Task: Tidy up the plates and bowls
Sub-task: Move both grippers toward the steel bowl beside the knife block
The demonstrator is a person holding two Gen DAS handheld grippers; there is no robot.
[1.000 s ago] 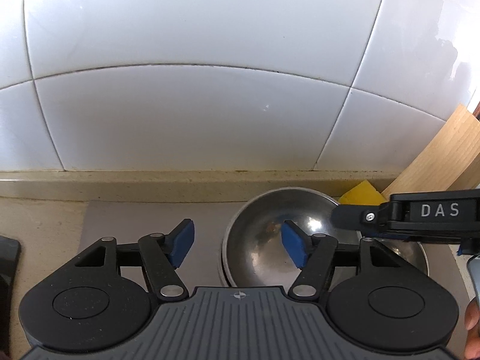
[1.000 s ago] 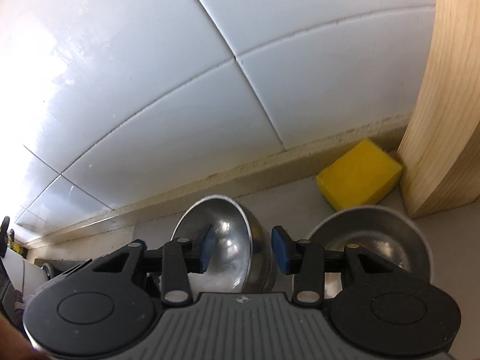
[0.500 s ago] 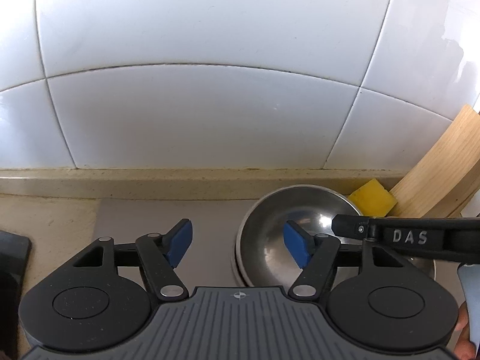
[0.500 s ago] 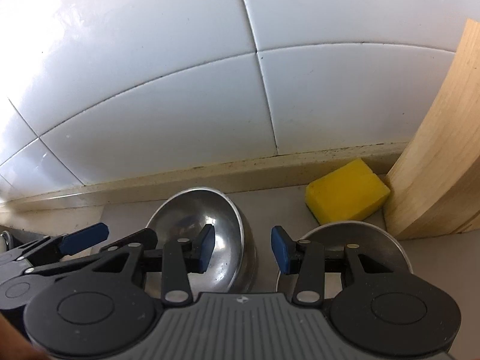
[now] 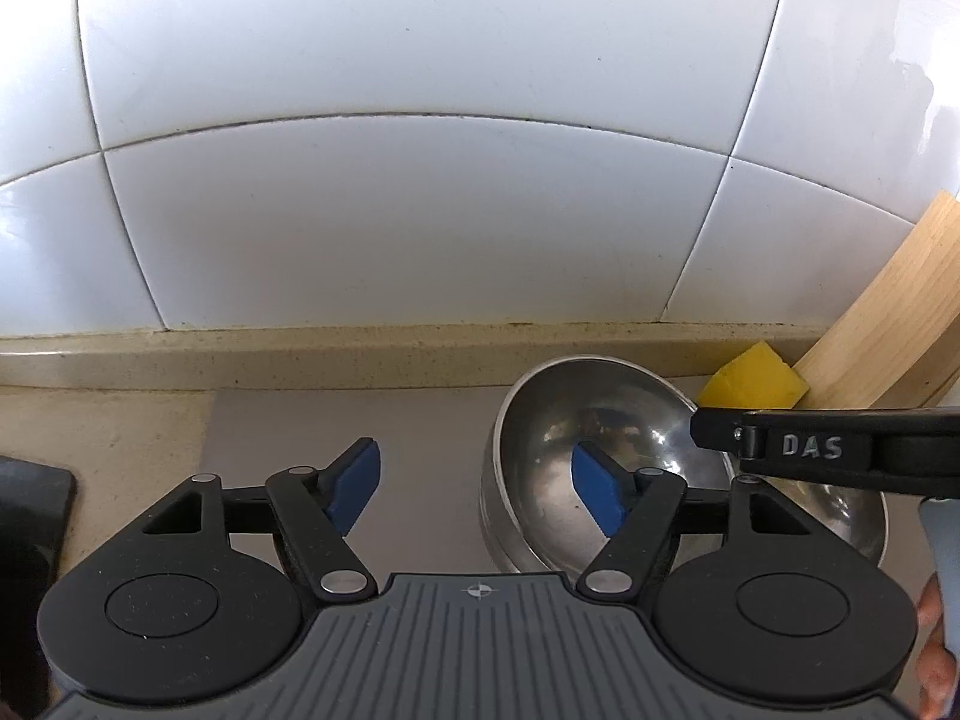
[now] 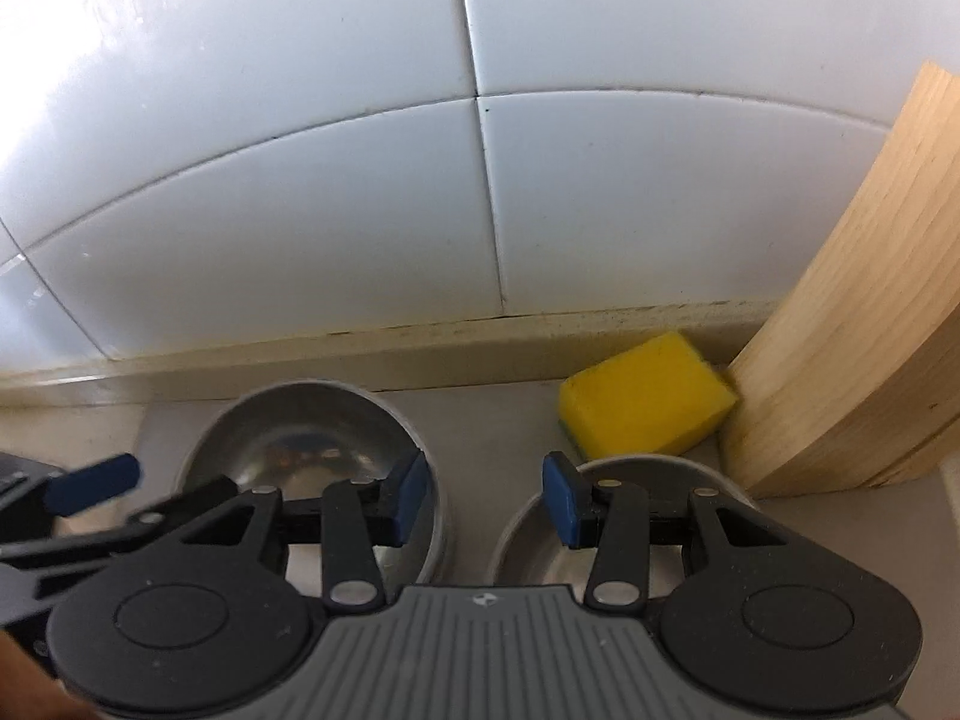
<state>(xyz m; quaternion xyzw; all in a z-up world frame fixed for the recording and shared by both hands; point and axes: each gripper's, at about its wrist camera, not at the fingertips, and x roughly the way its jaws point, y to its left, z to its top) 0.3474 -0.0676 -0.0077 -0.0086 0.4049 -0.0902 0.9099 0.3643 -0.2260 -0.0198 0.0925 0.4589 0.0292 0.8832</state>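
Note:
A large steel bowl (image 5: 576,420) sits on a grey mat (image 5: 360,426) near the tiled wall; it also shows in the right wrist view (image 6: 300,426). A smaller steel bowl (image 6: 648,474) stands just right of it. My left gripper (image 5: 474,489) is open and empty, its right finger over the large bowl's left rim. My right gripper (image 6: 485,501) is open and empty, held above the gap between the two bowls. The right gripper's black arm (image 5: 828,450) crosses the left wrist view at the right.
A yellow sponge (image 6: 645,405) lies behind the smaller bowl against a leaning wooden board (image 6: 864,312). The white tiled wall (image 5: 420,210) and a beige ledge (image 5: 300,354) close the back. A black object (image 5: 30,516) lies at the far left.
Both grippers have shifted left relative to the bowls. The right gripper has levelled out and its jaws have opened wider. The bowls have not moved.

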